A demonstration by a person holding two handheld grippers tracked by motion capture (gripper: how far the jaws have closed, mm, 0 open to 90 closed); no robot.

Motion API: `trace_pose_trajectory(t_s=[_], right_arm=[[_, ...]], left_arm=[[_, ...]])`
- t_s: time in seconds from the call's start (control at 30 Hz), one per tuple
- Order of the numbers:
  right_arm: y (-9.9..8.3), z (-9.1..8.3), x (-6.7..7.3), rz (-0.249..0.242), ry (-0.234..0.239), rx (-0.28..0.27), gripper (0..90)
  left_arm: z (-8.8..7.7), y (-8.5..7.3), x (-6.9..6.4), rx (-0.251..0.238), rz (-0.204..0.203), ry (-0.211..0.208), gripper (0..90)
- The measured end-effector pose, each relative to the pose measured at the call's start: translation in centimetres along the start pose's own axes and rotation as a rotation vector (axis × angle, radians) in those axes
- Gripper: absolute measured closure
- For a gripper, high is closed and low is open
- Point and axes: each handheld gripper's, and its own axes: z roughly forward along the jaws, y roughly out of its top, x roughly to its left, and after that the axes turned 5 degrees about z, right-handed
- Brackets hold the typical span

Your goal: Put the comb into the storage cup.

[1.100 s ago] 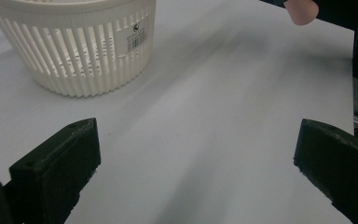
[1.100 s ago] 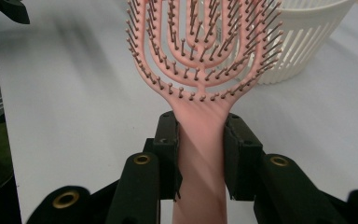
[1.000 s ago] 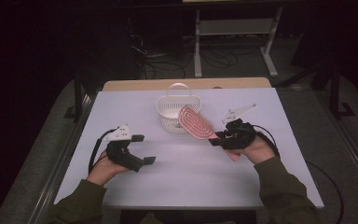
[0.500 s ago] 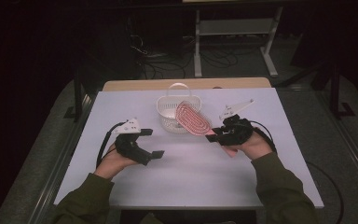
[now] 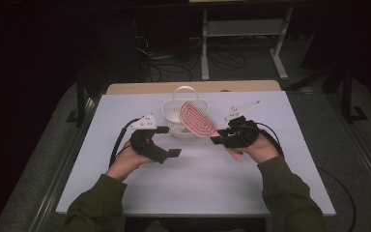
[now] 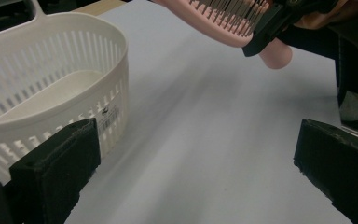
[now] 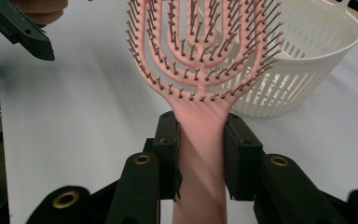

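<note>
Hairbrush (image 7: 200, 70) first: my right gripper (image 7: 200, 154) has its two black jaws pinched on the pink handle, just below the head, and in the right gripper view the bristled head rises from the centre to the top of the frame, bristles facing the camera. In the high view I see the same brush (image 5: 197, 120) at the middle of the frame, tilted up and to the left from the right gripper (image 5: 218, 140), with its head lying over the right side of the white basket (image 5: 178, 113); I cannot tell whether the two are touching. The basket stands upright on the pale table (image 5: 198, 183), near the table's far edge, its slotted wall and looped handle clear to see. My left gripper (image 5: 166, 141) sits at the left of centre in the high view, just beside the basket's left side, with its jaws spread wide and nothing between them. In the left gripper view those jaws stand at the lower left and lower right corners, the basket (image 6: 51, 88) takes up the upper left, and the brush (image 6: 228, 21) with the right gripper's jaw on it runs along the top edge toward the upper right. Both my hands come in from the bottom of the high view in dark green sleeves (image 5: 290, 193).
</note>
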Motion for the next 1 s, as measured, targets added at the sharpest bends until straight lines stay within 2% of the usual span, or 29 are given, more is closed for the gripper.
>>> trace_pose_trajectory(t_s=[0.2, 0.43, 0.63, 1.0], right_arm=[[-0.1, -0.1, 0.1, -0.005, -0.005, -0.005, 69.1], [-0.2, -0.2, 0.3, -0.007, -0.007, -0.008, 69.1], [-0.3, -0.1, 0.4, -0.008, -0.006, -0.011, 69.1], [-0.9, 1.4, 1.4, -0.011, 0.01, 0.015, 69.1]], left_arm=[[0.4, 0.6, -0.1, -0.013, -0.003, -0.013, 0.1], [0.6, 1.0, 0.1, -0.045, -0.034, -0.012, 0.0], [0.8, 1.6, 0.1, -0.055, -0.035, -0.014, 0.1], [0.8, 0.7, -0.1, -0.069, -0.089, -0.01, 0.1]])
